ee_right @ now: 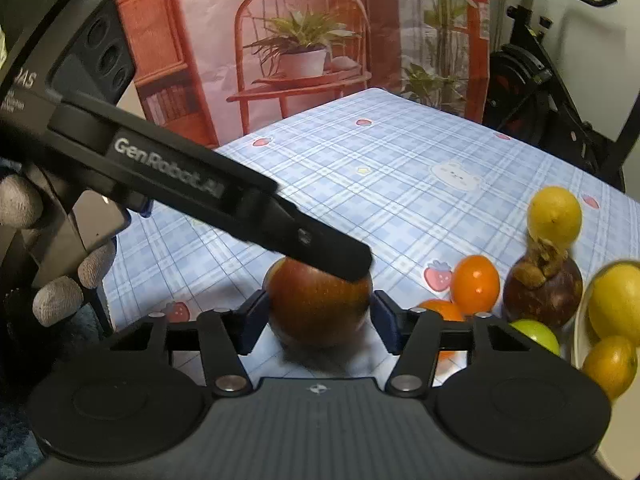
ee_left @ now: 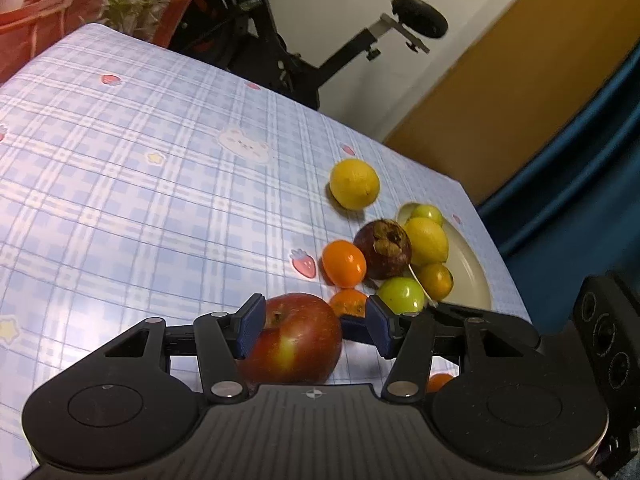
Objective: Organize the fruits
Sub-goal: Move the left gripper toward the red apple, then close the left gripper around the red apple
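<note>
A red apple (ee_left: 294,340) sits on the checked tablecloth between the open fingers of my left gripper (ee_left: 314,326); the left pad touches it, the right pad stands apart. In the right wrist view the same apple (ee_right: 318,308) lies between the open fingers of my right gripper (ee_right: 318,326), with the left gripper's finger (ee_right: 328,254) resting over its top. A white plate (ee_left: 466,264) at the right holds lemons, green fruits and an orange. A mangosteen (ee_left: 383,249), small oranges (ee_left: 344,263) and a loose lemon (ee_left: 354,184) lie beside it.
The table's right edge (ee_left: 496,240) runs close behind the plate. An exercise bike (ee_left: 280,40) stands beyond the far edge. A printed backdrop (ee_right: 304,48) hangs behind the table. A gloved hand (ee_right: 60,292) holds the left gripper.
</note>
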`<state>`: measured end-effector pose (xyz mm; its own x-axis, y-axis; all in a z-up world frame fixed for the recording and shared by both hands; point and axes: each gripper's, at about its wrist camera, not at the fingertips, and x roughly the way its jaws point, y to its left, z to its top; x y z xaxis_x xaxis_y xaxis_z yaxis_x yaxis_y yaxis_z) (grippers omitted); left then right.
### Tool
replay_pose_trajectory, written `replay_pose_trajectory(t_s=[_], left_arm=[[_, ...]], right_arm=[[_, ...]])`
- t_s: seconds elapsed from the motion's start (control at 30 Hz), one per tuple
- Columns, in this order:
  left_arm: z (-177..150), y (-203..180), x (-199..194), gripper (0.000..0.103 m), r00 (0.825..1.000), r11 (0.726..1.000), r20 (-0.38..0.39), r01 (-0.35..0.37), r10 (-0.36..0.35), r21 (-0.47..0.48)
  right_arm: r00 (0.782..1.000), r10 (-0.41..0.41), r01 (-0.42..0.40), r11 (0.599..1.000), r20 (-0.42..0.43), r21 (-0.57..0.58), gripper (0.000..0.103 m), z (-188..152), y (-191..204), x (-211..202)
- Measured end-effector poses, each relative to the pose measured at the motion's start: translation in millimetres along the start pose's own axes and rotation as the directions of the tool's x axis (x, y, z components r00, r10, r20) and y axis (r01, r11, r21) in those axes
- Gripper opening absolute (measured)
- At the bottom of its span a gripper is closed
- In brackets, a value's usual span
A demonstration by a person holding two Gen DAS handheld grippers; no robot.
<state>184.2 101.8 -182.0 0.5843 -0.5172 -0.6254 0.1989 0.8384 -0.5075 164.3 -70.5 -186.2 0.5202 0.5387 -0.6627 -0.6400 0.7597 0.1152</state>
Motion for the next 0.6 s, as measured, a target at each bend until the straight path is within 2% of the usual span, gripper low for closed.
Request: replay_pose_trajectory(t_s=[0.07, 0.27, 0.47, 0.6], left_arm=[[0, 5, -5, 0.057, 1.0, 0.999, 0.023, 0.0, 0.001, -0.033], [-2, 23, -15, 0.057, 0.997, 0.993, 0.061, -0.032, 0.04, -0.116], [-5, 29, -11, 0.057, 0.998, 0.99, 0.047, -0.04, 0.047, -0.136], [-8, 25, -7, 0.057, 0.999, 0.992, 0.043, -0.022, 0.028, -0.123]], right_arm=[[1.0, 0.003, -0.003, 1.0, 0.007, 0.014, 0.052, -1, -2, -2], [1.0, 0.007, -0.007, 1.0, 0.006, 0.025, 0.052, -2, -3, -3], [1.0, 0.005, -0.005, 1.0, 0.008, 0.027, 0.052, -3, -1, -3], [1.0, -0.005, 0.005, 0.999, 0.006, 0.032, 0.052, -4, 1, -5]])
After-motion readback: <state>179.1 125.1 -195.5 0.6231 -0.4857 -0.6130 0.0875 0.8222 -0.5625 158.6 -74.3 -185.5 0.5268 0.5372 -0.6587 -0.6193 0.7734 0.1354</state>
